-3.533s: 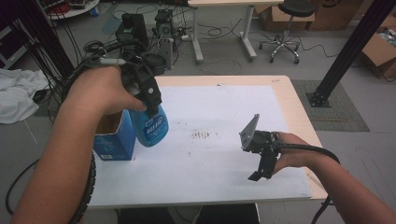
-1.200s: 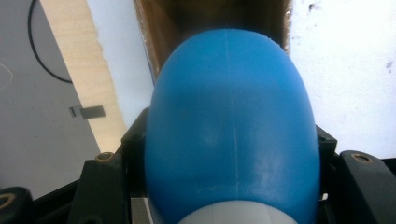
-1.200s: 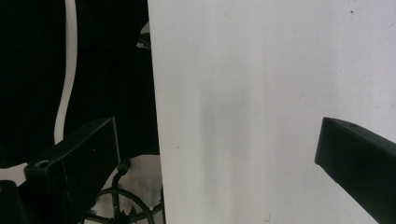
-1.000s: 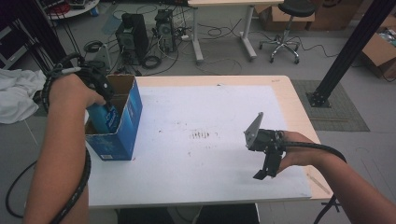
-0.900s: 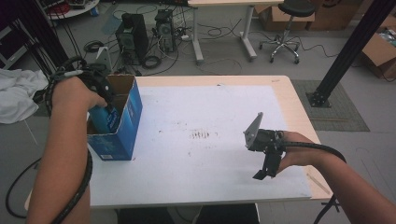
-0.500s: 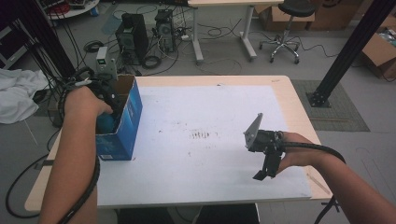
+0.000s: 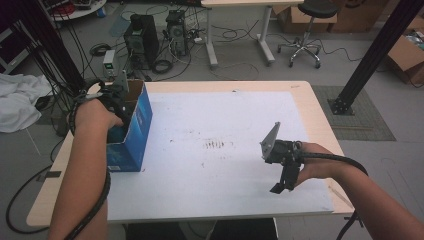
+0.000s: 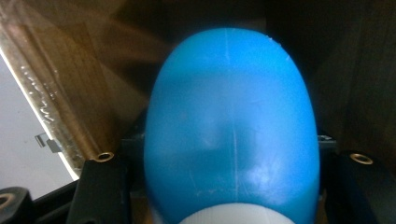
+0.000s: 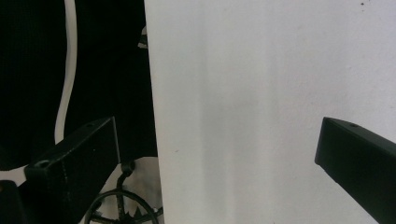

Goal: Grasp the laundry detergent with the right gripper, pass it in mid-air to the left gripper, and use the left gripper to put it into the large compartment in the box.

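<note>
Since a few seconds ago, the left hand point(image 7: 95, 114) has carried the blue bottle point(image 8: 229, 130) from the table surface, where it stood just right of the blue box point(image 7: 131, 131), down into that box. The box has stayed at the left edge of the table point(image 7: 225, 200), open at the top. The right hand has hardly shifted.

In the high view, the left gripper point(image 7: 119, 100) reaches down into the open top of the box, with the left hand and forearm above it. The bottle itself is hidden there by the hand and the box wall.

In the left gripper view, the bottle's rounded blue body sits between the two black jaws, which press against it on either side, so the gripper is clamped on the bottle. A white band shows at the bottle's lower end. Brown cardboard walls of the box surround it, dark with shadow.

The right gripper point(image 7: 281, 176) hangs over the front right part of the white table, near the front edge, tilted downward, and it holds nothing. In the right gripper view, its two jaws stand wide apart, with the white tabletop and its edge between them.
</note>
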{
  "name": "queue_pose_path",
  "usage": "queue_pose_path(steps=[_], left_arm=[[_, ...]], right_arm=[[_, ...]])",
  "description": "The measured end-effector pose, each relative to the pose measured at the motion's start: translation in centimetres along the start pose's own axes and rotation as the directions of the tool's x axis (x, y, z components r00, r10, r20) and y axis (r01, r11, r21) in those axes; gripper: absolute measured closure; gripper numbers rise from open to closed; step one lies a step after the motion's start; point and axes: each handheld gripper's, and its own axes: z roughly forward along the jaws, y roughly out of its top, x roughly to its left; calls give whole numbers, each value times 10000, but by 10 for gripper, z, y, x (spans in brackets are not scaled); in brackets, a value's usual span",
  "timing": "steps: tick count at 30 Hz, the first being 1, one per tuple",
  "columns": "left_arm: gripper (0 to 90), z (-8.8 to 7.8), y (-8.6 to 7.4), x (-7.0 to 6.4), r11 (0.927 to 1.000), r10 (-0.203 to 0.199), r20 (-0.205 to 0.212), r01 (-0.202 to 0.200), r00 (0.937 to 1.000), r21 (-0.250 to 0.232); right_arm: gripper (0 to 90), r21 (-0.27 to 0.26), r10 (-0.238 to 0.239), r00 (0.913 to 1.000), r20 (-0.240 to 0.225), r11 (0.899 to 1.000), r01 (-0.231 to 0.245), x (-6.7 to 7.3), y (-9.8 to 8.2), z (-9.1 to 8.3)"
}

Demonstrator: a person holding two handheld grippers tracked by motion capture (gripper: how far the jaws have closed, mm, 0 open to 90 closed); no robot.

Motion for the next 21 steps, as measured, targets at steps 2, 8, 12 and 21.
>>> queue_pose_path(steps=[2,8,12,21], left_arm=[[390,0,0,1,10000,14,21,-14,10000,7],[390,1,-2,2,9997,-91,110,93,9999,-219],[388,2,-4,-1,9997,-120,-9,120,9999,-226],[379,1,-4,-4,9995,-193,-10,193,9998,-232]], right_arm=[[0,16,-4,10000,7,10000,4,0,0,0],[0,-25,23,10000,25,10000,-23,0,-2,0],[0,-73,27,10000,-16,10000,-27,0,-2,1],[0,-143,-9,10000,33,9999,10,3,-3,-2]])
